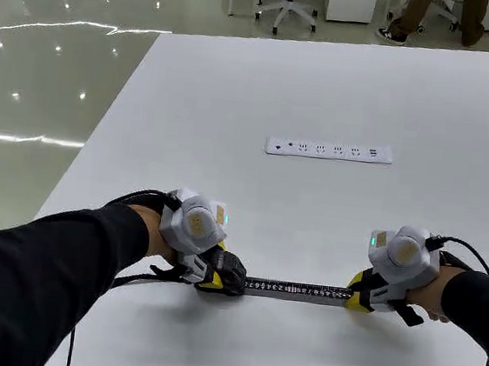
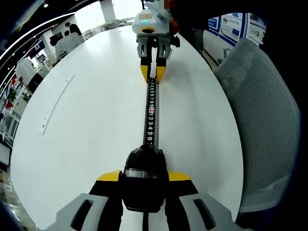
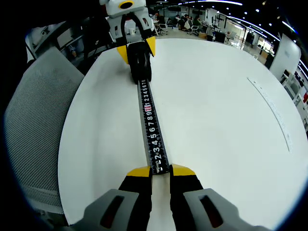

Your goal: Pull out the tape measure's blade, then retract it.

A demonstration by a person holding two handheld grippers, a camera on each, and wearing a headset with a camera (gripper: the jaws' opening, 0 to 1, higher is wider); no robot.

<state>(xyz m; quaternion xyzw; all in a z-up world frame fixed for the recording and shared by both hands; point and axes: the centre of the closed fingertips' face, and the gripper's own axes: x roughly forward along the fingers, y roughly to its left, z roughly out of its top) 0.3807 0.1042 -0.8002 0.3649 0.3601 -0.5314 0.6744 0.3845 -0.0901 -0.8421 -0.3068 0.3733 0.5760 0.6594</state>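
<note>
Jaws on the left gripper (image 1: 217, 278) are clamped around the black tape measure (image 1: 228, 273), and those on the right gripper (image 1: 356, 300) are pinched on the end of its blade (image 1: 295, 288). From the head view we've got the blade stretched flat along the white counter (image 1: 325, 86) between the two, near the front edge. Well beyond it lies a white power strip (image 1: 328, 150), apart from the blade's line. Past the far end an office chair (image 1: 287, 0) stands on the glossy floor (image 1: 48, 57).

Over to the left gripper view: yellow tips hug the tape measure on either side, and the numbered blade runs straight away to the right gripper, with bare counter on both sides. We see the power strip off to the left and a grey mesh chair (image 2: 260, 120) close by the counter's edge on the right.

Right gripper view now: jaws closed on the blade's tip, numbers leading up to the tape measure in the far jaws. We've got the mesh chair on the left and the power strip far right.
</note>
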